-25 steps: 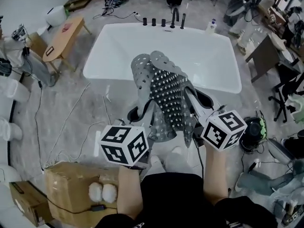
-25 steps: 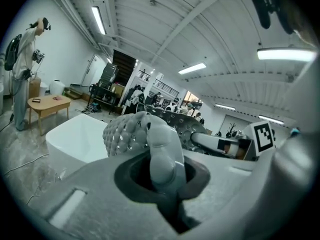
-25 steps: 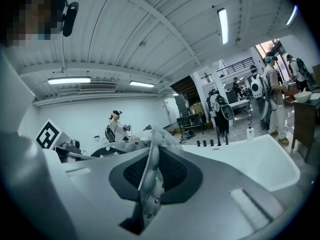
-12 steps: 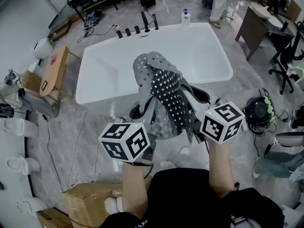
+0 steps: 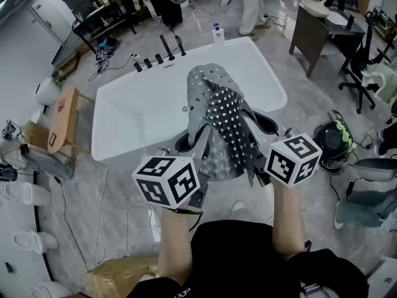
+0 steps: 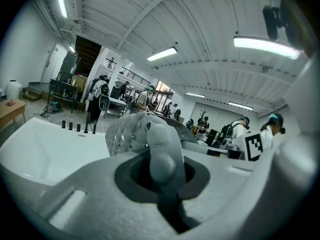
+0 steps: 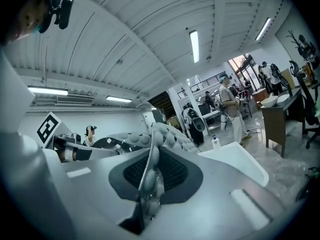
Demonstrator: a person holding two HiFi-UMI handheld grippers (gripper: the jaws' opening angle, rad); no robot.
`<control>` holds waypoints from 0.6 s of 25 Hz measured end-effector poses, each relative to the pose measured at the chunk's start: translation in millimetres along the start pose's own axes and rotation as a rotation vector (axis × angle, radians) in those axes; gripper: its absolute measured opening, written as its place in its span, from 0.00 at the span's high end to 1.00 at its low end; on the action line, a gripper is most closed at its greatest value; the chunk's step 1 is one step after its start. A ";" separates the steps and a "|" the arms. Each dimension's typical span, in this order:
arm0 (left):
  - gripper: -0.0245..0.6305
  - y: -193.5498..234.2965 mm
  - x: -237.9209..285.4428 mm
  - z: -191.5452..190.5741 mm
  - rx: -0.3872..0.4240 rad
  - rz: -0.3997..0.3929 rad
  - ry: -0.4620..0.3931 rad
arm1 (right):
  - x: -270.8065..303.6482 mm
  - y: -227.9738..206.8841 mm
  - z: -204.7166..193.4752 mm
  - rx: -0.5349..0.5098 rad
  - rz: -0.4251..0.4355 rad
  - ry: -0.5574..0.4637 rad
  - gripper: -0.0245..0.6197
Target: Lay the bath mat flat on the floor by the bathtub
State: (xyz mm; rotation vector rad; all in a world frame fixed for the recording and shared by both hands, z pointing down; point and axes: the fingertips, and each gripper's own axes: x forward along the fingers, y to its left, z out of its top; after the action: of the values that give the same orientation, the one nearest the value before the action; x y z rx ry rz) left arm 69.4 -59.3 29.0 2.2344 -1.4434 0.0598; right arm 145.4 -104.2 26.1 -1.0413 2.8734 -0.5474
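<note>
A grey bath mat [image 5: 218, 113] with rows of holes and suction nubs hangs bunched and folded in the air, in front of the white bathtub [image 5: 133, 113]. My left gripper [image 5: 189, 144] is shut on the mat's left edge; in the left gripper view a rolled fold of the mat [image 6: 150, 139] sits pinched between the jaws of that gripper [image 6: 162, 176]. My right gripper [image 5: 260, 129] is shut on the mat's right edge; the right gripper view shows a thin nubbed edge of the mat [image 7: 167, 134] clamped in this gripper [image 7: 149, 176]. The mat's lower part is hidden behind the marker cubes.
Black taps [image 5: 158, 58] and a soap bottle [image 5: 218, 35] stand on the tub's far rim. A wooden bench [image 5: 60, 120] lies left, a cardboard box [image 5: 121, 278] at bottom left, a desk [image 5: 316, 30] and office chair [image 5: 372, 54] at right. Cables cross the marble floor; a person [image 5: 251, 5] stands beyond.
Both grippers have travelled sideways with the mat still held between them. The tub has swung in the head view and the cardboard box has slid toward the bottom edge.
</note>
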 end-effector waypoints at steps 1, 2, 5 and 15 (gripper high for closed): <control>0.92 -4.9 3.7 -1.6 0.003 -0.009 0.009 | -2.4 -4.0 -2.6 0.016 -0.006 0.000 0.93; 0.92 -8.5 6.5 -4.1 0.003 -0.018 0.020 | -4.2 -7.4 -5.7 0.032 -0.011 0.000 0.93; 0.92 -4.8 11.4 -12.6 -0.006 -0.020 0.048 | -2.8 -14.6 -16.3 0.063 -0.021 0.009 0.93; 0.92 62.0 1.4 -57.5 -0.098 0.043 0.139 | 24.6 -13.5 -81.3 0.145 -0.052 0.099 0.93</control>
State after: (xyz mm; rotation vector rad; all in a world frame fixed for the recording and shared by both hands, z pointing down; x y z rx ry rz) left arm 28.4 -57.4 103.1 2.0780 -1.3901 0.1519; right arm 122.2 -103.7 109.0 -1.0986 2.8443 -0.8194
